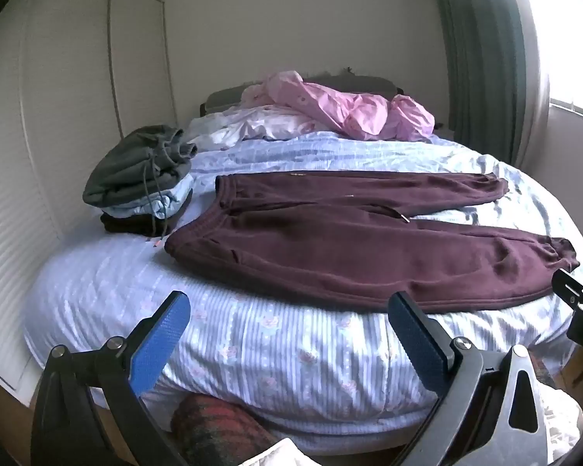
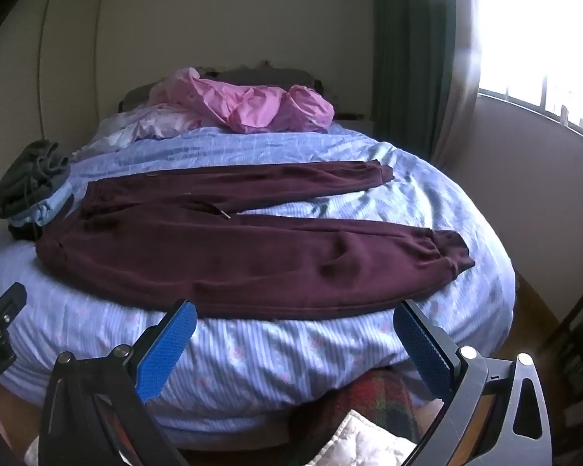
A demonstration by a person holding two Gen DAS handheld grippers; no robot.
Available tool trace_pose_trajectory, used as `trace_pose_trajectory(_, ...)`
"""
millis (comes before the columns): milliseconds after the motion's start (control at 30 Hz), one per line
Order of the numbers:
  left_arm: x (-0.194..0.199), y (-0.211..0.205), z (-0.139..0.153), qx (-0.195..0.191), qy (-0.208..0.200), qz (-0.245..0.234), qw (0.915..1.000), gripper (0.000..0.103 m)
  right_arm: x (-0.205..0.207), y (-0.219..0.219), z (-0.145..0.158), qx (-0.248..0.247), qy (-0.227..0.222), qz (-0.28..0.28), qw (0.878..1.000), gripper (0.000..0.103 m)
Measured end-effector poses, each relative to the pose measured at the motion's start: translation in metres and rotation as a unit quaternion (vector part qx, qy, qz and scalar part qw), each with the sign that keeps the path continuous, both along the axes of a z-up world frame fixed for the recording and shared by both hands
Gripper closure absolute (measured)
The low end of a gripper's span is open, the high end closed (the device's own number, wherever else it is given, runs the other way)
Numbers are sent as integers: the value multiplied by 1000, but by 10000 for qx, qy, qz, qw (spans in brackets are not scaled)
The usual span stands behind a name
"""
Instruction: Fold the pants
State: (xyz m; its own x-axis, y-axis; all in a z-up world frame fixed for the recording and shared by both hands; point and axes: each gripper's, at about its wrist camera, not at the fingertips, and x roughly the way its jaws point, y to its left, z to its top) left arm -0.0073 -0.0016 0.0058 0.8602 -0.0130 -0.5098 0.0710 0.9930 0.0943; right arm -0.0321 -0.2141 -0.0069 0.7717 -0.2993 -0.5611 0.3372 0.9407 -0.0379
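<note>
Maroon sweatpants (image 1: 330,240) (image 2: 229,244) lie flat across the bed, waistband at the left, both legs stretched to the right with a gap between them. My left gripper (image 1: 289,303) hovers open in front of the bed's near edge, just short of the near leg, with nothing between its blue pads. My right gripper (image 2: 293,310) is likewise open and empty, held before the near leg's lower hem side. Part of the right gripper's body (image 1: 579,303) shows at the right of the left wrist view.
A stack of folded clothes (image 1: 144,182) (image 2: 31,190) sits left of the waistband. A crumpled pink cloth (image 1: 349,110) (image 2: 248,106) lies at the headboard. The bed has a blue striped cover (image 1: 276,349). A window (image 2: 536,35) and green curtain (image 2: 412,54) stand to the right.
</note>
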Motion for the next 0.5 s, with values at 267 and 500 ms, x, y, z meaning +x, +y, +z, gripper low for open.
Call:
trace_pose_trajectory(267, 1, 3, 8, -19, -50, -18, 10000, 0, -2, -3, 4, 41, -28, -7, 10000, 0)
trace_pose_trajectory(500, -1, 2, 9, -10, -129, -2, 9999, 0, -4, -2, 7, 34, -57, -16, 10000, 0)
